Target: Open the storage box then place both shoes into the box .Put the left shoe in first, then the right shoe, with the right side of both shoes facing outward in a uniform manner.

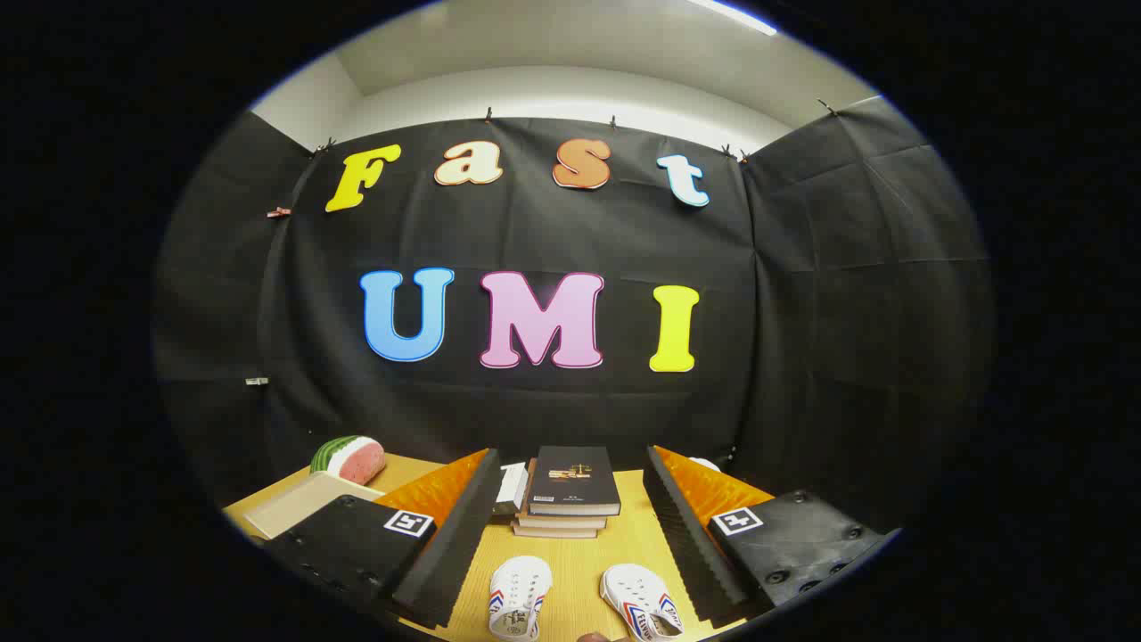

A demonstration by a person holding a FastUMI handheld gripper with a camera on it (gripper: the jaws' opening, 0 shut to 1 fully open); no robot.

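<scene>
White canvas shoes, one (517, 599) at 7 o'clock, one (644, 606) at 5, lie on the wooden table (615, 546) between the wide-open, empty gripper (575, 544); stacked books (569, 495) at 12.

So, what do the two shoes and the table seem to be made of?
The two shoes, lying between the open tool's fingers, look like white canvas: matte surface, lace eyelets, striped side trim. The table looks like light wood or wood-look laminate, with faint grain; I cannot tell which.
</scene>
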